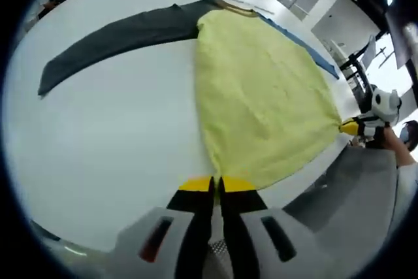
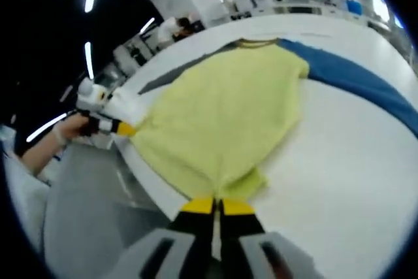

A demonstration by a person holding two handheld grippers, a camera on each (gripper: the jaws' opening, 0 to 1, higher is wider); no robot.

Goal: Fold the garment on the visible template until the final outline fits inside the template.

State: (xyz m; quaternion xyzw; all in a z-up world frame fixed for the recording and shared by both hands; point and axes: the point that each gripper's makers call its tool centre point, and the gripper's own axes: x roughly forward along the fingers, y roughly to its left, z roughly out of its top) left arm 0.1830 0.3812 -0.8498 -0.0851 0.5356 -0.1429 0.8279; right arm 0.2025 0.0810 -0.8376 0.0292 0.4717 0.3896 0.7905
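left gripper view has our left claw (image 1: 216,186) closed tight, its yellow-tipped jaws pressed together on the near hem corner of the shirt (image 1: 261,96). at the far right of the same view our right claw (image 1: 353,127) pinches the other hem corner, and the right gripper view confirms it: right claw (image 2: 214,206) shut on the hem, with the left claw (image 2: 124,129) at the left edge of that view gripping its corner too.

the shirt lies flat on the white counter (image 1: 117,135), yellow body up, hem at the counter's near edge. one dark sleeve (image 1: 111,37) is stretched out to the side. in the right gripper view a blue strip (image 2: 356,83) runs out from under the shoulder on the opposite side; we can't tell whether it is the other sleeve or part of the template.

the long axis of the body runs from the hem between our claws away to the collar (image 1: 228,6) at the far side of the counter, so the shirt points away from us, collar far, hem near.

we judge the step in hand to be the lengthwise fold, hem toward collar. to do it well we should lift both corners together and level, keep the hem taut between the claws so it doesn't sag, carry it straight along the axis without skewing, and lay it down square to the shoulders. the spread sleeve needs tucking in for the outline to fit.
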